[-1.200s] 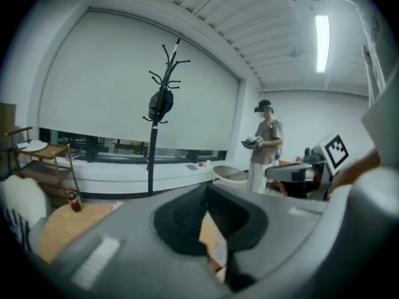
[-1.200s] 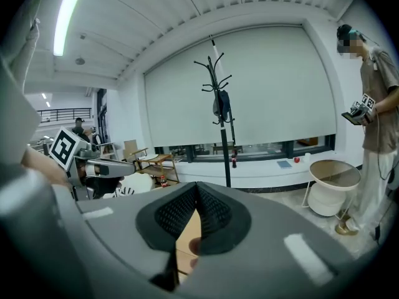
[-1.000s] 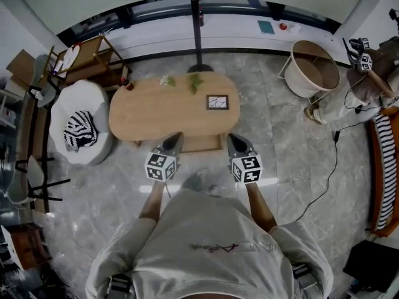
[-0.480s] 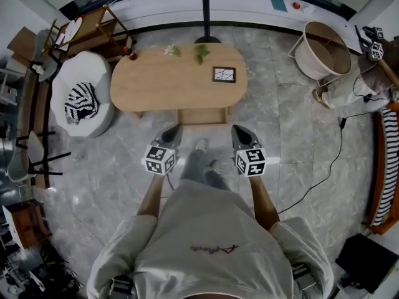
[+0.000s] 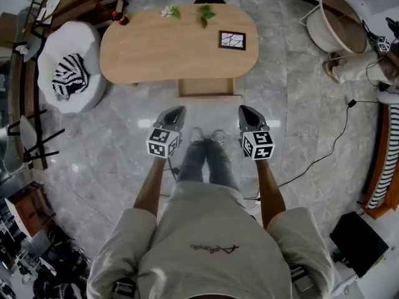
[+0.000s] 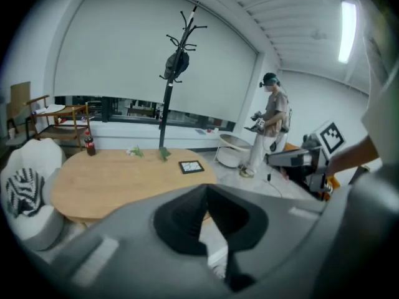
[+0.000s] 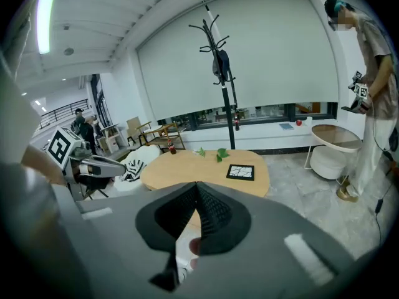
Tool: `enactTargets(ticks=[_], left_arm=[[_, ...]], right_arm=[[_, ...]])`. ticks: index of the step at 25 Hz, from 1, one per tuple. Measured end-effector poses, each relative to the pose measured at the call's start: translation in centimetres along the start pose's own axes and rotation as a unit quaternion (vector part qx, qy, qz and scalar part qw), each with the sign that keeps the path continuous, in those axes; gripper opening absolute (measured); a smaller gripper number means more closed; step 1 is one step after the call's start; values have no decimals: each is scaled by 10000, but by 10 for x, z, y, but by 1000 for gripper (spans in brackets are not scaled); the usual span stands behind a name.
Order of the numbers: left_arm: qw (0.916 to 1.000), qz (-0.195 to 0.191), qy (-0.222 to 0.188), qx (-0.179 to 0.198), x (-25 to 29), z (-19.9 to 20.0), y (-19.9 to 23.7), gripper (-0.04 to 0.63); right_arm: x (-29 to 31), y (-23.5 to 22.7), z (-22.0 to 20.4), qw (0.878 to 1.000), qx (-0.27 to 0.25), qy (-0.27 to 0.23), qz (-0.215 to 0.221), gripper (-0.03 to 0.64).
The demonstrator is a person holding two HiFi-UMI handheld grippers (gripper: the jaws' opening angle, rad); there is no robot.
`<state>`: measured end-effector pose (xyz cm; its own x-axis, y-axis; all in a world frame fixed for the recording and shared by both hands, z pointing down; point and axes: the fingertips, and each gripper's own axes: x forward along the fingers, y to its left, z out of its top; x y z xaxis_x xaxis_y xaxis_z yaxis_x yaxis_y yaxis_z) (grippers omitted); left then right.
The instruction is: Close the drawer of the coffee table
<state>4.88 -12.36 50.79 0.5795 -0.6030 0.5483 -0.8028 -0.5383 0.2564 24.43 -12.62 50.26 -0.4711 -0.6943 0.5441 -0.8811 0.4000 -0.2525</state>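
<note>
My left gripper [image 5: 175, 110] and right gripper [image 5: 244, 109] hung closed and empty on the near side of the open drawer [image 5: 209, 87] under the table [image 5: 156, 48].

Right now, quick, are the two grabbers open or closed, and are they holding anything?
Left gripper: closed, holding nothing.
Right gripper: closed, holding nothing.

Pale grey marbled floor tiles [image 5: 312, 104] gleam under a long ceiling strip light [image 6: 346, 23]. A wide white roller blind [image 6: 124, 61] covers the far wall above a low dark window band [image 6: 124, 108]. A black coat stand [image 6: 166, 111] rises before it. At the left sits a round white armchair [image 5: 84, 42] holding a black-and-white striped cushion [image 5: 67, 76], near a wooden-framed chair [image 6: 56, 114].
</note>
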Motion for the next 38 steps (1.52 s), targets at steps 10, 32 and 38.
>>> enactTargets(ticks=[10, 32, 38], left_arm=[[9981, -12, 462, -414, 40, -103, 64, -2], [9883, 289, 853, -1234, 135, -322, 101, -2], [9878, 365, 846, -1258, 152, -354, 114, -2]], right_arm=[[74, -15, -84, 9984, 247, 441, -240, 5], [147, -44, -329, 9883, 534, 1431, -58, 5], [165, -51, -361, 9874, 506, 1501, -35, 5]])
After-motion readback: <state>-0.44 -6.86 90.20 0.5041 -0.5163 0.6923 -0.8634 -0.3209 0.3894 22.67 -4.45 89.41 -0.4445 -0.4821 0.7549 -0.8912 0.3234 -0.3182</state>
